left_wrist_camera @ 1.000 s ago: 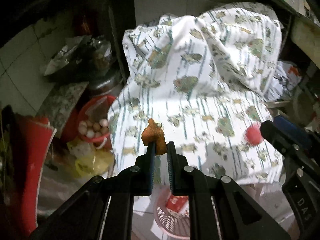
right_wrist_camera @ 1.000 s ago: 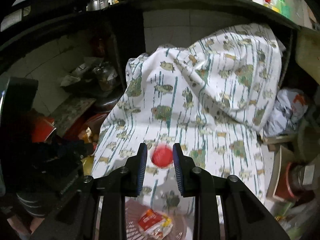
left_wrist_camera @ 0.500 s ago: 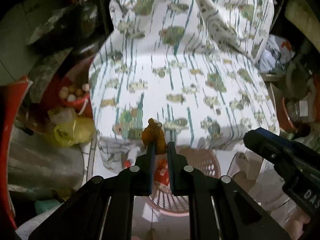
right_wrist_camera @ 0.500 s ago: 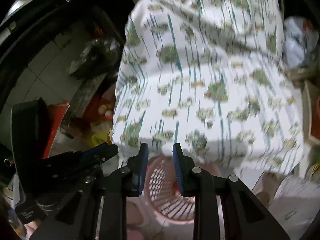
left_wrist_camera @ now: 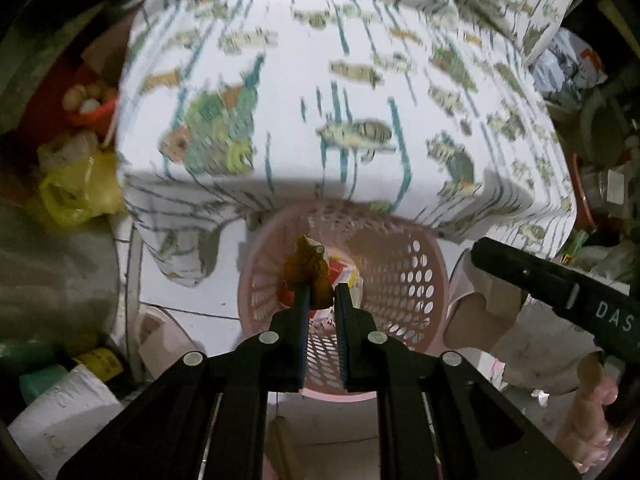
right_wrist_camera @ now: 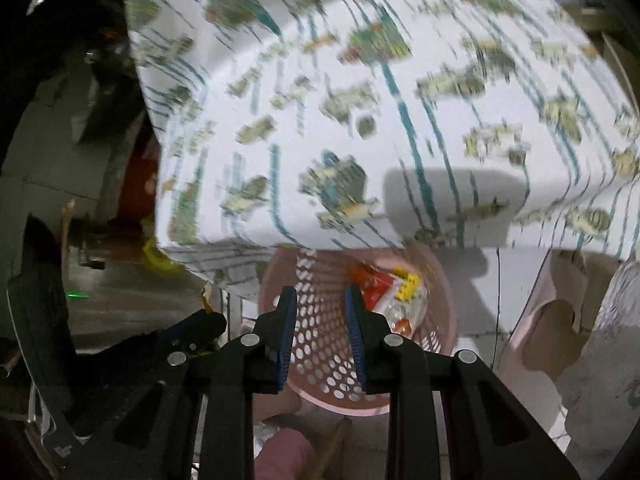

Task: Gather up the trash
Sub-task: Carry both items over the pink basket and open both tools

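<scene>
My left gripper (left_wrist_camera: 322,290) is shut on an orange-brown crumpled scrap (left_wrist_camera: 308,274) and hangs over a pink perforated basket (left_wrist_camera: 416,280) on the floor. A red and yellow wrapper (right_wrist_camera: 384,288) lies inside the basket (right_wrist_camera: 320,364), with a small red round thing (right_wrist_camera: 402,326) beside it. My right gripper (right_wrist_camera: 320,294) also points down into the basket. Its jaws stand apart with nothing between them. In the left wrist view the right gripper (left_wrist_camera: 482,246) reaches in from the right. The left gripper (right_wrist_camera: 212,318) shows at the lower left of the right wrist view.
A table under a white fish-print cloth (left_wrist_camera: 320,80) overhangs the basket's far side. At the left lie a yellow plastic bag (left_wrist_camera: 72,192) and a red bowl of round things (left_wrist_camera: 90,100). A white roll (left_wrist_camera: 60,408) is at lower left. A hand (left_wrist_camera: 592,420) holds the right gripper.
Both grippers have sunk and tipped downward, from facing the cloth to hanging over the basket. The red cap seen between the right fingers a second ago is gone from them.
</scene>
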Available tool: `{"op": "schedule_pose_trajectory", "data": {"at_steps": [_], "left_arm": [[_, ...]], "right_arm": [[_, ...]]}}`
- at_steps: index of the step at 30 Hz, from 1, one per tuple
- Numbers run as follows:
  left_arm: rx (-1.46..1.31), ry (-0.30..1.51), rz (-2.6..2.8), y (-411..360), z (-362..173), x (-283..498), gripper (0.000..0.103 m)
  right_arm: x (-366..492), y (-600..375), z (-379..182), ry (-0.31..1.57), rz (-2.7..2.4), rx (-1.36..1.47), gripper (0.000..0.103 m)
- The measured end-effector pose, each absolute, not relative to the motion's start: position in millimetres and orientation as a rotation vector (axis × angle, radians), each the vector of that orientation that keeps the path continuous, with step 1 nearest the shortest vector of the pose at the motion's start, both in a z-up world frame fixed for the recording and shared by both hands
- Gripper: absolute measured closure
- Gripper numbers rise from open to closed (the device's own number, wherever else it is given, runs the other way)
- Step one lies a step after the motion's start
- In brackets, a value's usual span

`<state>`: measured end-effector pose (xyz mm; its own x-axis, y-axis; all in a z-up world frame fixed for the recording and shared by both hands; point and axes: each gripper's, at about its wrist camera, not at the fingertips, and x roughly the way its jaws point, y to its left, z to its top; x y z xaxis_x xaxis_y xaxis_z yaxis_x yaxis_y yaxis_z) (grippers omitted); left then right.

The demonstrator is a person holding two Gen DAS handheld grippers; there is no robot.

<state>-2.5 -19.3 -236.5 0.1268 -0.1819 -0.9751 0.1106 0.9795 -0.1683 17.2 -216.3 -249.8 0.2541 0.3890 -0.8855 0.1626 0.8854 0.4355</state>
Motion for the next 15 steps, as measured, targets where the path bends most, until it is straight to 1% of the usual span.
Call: {"op": "schedule_pose_trajectory", "data": {"at_steps": [5,7,8,9,10,11,12,15], "left_arm": [[-0.034,1.488,-0.237,-29.7,-266.7,-4.4,0.092],[-0.03,1.521,-0.239,-32.8,-276.4,-5.7,0.082],[-0.026,1.528,-0.234,-34.2,-278.6,-5.6,0.071],[-0.008,1.53,-0.219,-35.3,-279.8,-6.6,0.062],[0.006,1.529,-0.213,-35.3,-279.9,-7.5,0.058],[0.01,1.527,-0.216,-36.7,-279.4,-7.3,0.051],[0.012,1.524,-0.221,-37.6,-278.3,-7.5,0.046],[0.029,1.508,-0.21,-38.0,-273.0,-7.5,0.044]], "right_arm": [[18.9,-219.8,-283.2,1.396,0.133,0.534,0.075],[19.1,-221.6,-291.9,1.419,0.118,0.545,0.074],[18.9,-222.8,-294.3,1.424,0.116,0.551,0.071],[18.7,-224.4,-295.6,1.428,0.11,0.559,0.059],[18.2,-225.8,-295.8,1.427,0.104,0.562,0.046],[17.5,-227.0,-295.2,1.417,0.094,0.555,0.045],[17.3,-226.9,-293.8,1.412,0.087,0.542,0.045],[17.3,-226.3,-289.8,1.406,0.085,0.525,0.045]]}}
